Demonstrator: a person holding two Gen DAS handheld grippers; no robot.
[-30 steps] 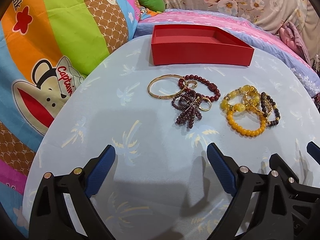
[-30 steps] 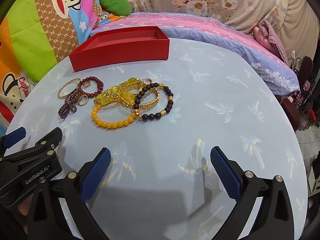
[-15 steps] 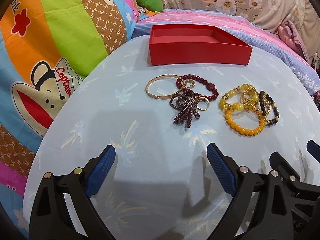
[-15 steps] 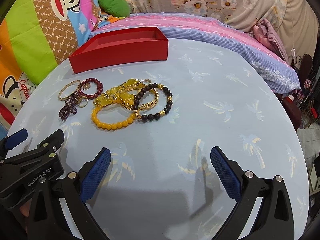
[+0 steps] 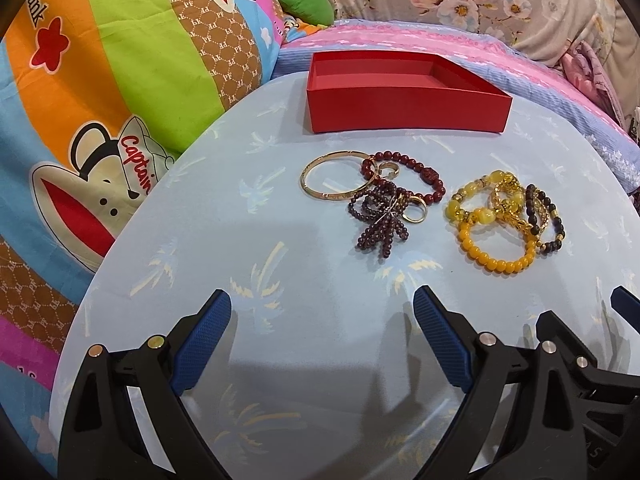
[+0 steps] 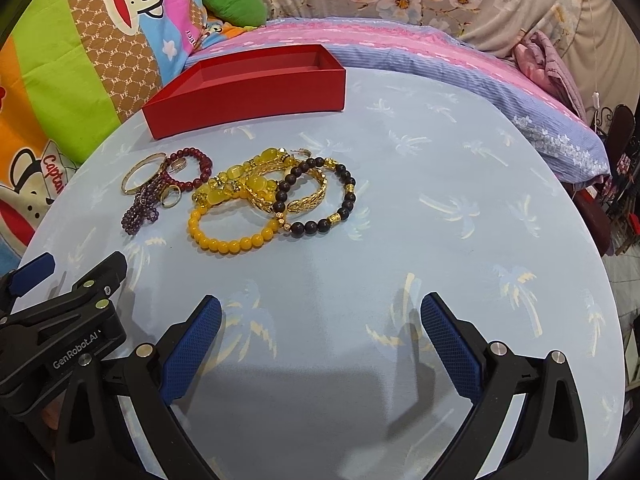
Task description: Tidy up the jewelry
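An empty red box stands at the far side of the round table. In front of it lies jewelry: a gold bangle, a dark red bead bracelet, a purple bead bunch with gold rings, a yellow bead bracelet, a gold bracelet and a black bead bracelet. My left gripper is open and empty, short of the purple bunch. My right gripper is open and empty, short of the black bracelet.
The table has a light blue palm-print cloth. Colourful cartoon cushions press against its left edge. A pink and blue bedspread lies behind. The table drops off at the right edge.
Both grippers have moved slightly; the jewelry and box sit a little differently in view. Nothing was grasped, and both stay open.
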